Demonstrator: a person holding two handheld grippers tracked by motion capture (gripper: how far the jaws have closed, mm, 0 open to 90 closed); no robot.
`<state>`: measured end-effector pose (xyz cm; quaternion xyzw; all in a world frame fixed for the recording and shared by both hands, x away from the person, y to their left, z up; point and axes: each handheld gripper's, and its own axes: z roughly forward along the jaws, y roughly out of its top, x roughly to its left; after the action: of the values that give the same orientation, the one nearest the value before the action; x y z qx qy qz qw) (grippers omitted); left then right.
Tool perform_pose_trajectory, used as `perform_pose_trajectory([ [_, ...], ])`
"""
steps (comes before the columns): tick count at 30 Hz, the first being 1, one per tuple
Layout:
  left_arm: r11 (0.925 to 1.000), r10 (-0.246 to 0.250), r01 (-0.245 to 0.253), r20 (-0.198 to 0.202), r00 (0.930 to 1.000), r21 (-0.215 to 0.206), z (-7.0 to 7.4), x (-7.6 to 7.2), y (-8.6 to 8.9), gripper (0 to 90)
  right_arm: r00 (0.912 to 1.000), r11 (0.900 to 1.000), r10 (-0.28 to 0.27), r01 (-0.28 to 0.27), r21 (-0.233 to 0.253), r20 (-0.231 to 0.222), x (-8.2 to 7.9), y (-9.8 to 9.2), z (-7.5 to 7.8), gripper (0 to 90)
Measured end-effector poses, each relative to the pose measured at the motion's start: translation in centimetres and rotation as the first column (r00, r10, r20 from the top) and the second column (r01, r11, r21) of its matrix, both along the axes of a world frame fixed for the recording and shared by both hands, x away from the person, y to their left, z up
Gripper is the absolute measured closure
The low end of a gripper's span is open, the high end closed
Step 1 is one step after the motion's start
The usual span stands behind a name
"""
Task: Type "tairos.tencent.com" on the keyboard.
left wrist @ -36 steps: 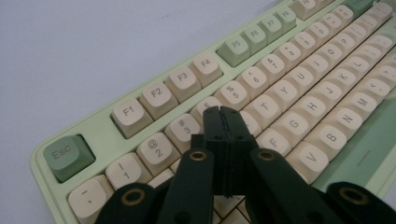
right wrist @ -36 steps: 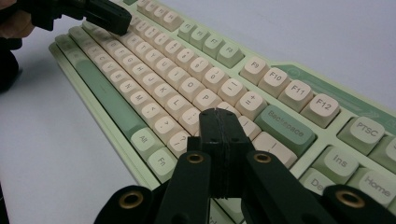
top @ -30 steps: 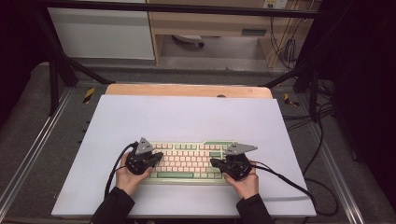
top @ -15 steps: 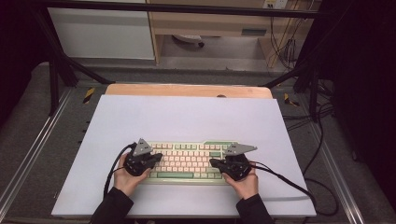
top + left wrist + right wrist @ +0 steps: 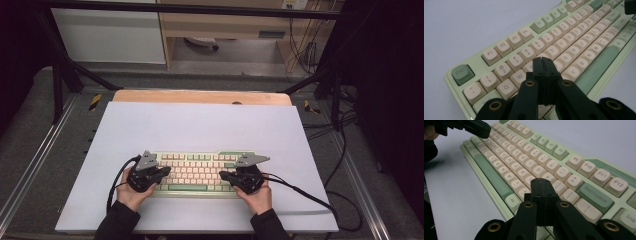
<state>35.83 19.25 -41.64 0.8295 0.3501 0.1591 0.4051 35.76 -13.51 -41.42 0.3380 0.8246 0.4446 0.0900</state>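
Observation:
A pale green keyboard (image 5: 197,172) with cream keys lies on the white mat near the front edge. My left gripper (image 5: 164,172) hovers over its left end, jaws pressed together with nothing between them; in the left gripper view its tips (image 5: 542,60) sit just above the keys around E and R on the keyboard (image 5: 564,47). My right gripper (image 5: 223,176) is over the right part, also shut and empty; its tips (image 5: 541,181) hang above the keys right of L on the keyboard (image 5: 529,162). The left gripper's jaw (image 5: 471,127) shows far off in the right gripper view.
The white mat (image 5: 200,125) covers a wooden table whose edge (image 5: 200,96) shows at the back. Black cables (image 5: 300,192) trail from both grippers. Metal frame rails (image 5: 30,165) run along both sides, and cabinets stand beyond the table.
The left gripper has edged slightly over the keyboard's left end; the right gripper stays almost still. Both remain shut.

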Motion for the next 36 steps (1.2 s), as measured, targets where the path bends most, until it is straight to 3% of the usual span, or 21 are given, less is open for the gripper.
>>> perform_pose_trajectory([
  [11, 0.9993, 0.034, -0.034, 0.001, 0.9994, -0.015, 0.2, -0.4, 1.8, 90.0, 0.9988, 0.999, 0.048, -0.048, -0.001, -0.005, 0.0, 2.7, 0.1, 90.0],
  [26, 0.9989, 0.042, -0.042, 0.004, 0.9991, -0.020, 0.4, -0.4, 2.3, 89.9, 0.9963, 0.997, 0.082, -0.082, -0.003, -0.024, 0.2, 6.7, -0.6, 90.0],
  [36, 0.9990, 0.040, -0.040, 0.004, 0.9992, -0.018, 0.3, -0.4, 2.2, 90.0, 0.9953, 0.996, 0.087, -0.088, -0.003, -0.042, 0.5, 7.7, -1.4, 90.0],
])
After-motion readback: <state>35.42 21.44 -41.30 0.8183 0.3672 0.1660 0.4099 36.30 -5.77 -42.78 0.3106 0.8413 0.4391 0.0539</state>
